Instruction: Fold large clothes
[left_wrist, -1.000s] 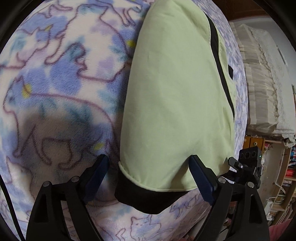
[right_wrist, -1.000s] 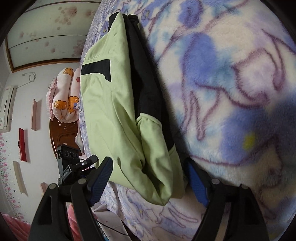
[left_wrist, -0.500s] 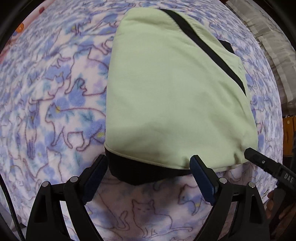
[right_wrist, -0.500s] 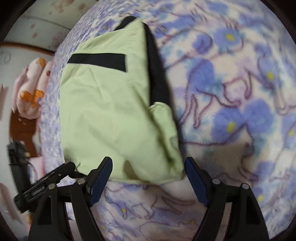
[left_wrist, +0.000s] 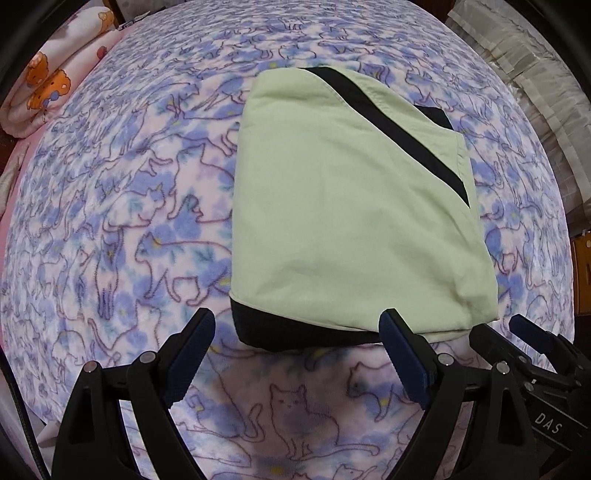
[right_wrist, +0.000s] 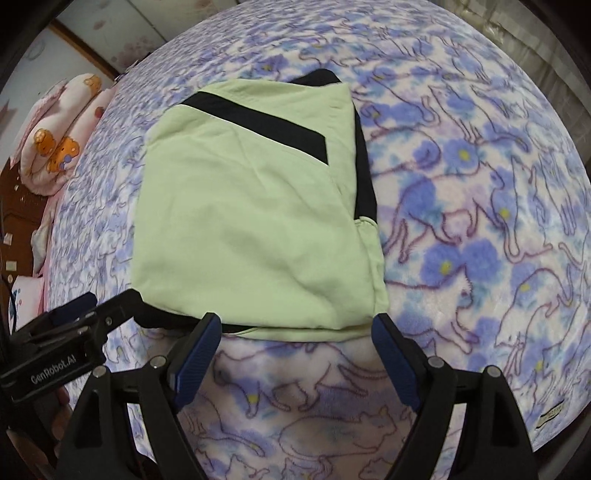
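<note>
**Both grippers hang empty over a folded green jacket**

Left gripper (left_wrist: 297, 345) hovers above the near edge of the garment with its blue-padded fingers spread wide and nothing between them but the cat-print blanket (left_wrist: 122, 206). The right gripper (right_wrist: 295, 349) is likewise empty; its jaws are opening, and the near hem of the cloth lies beyond the fingertips, not between them. Each tool points steeply down at the bed, which suits a look over the finished bundle more than a fresh grab, since neither pad touches fabric. From each wrist view the other gripper shows at the near corner, so the two hang close together on the same side of the garment.

The task's thing, a pale green jacket with black trim (left_wrist: 347, 206), lies roughly in the middle of the fleece blanket, well apart from the pink bear-print bedding (left_wrist: 55, 79) rolled at the far left edge. It is folded into a compact, roughly square packet. A black diagonal stripe (right_wrist: 258, 120) crosses its far upper part, and a black lower layer (left_wrist: 295, 334) peeks out under the near edge. On the right side, in the right wrist view, a green cuff or sleeve end (right_wrist: 371, 236) bulges slightly out of the stack beside a black strip. The top surface is smooth with a few soft creases. Judging by this, the folding looks about done, though that loose sleeve end might want tucking
</note>
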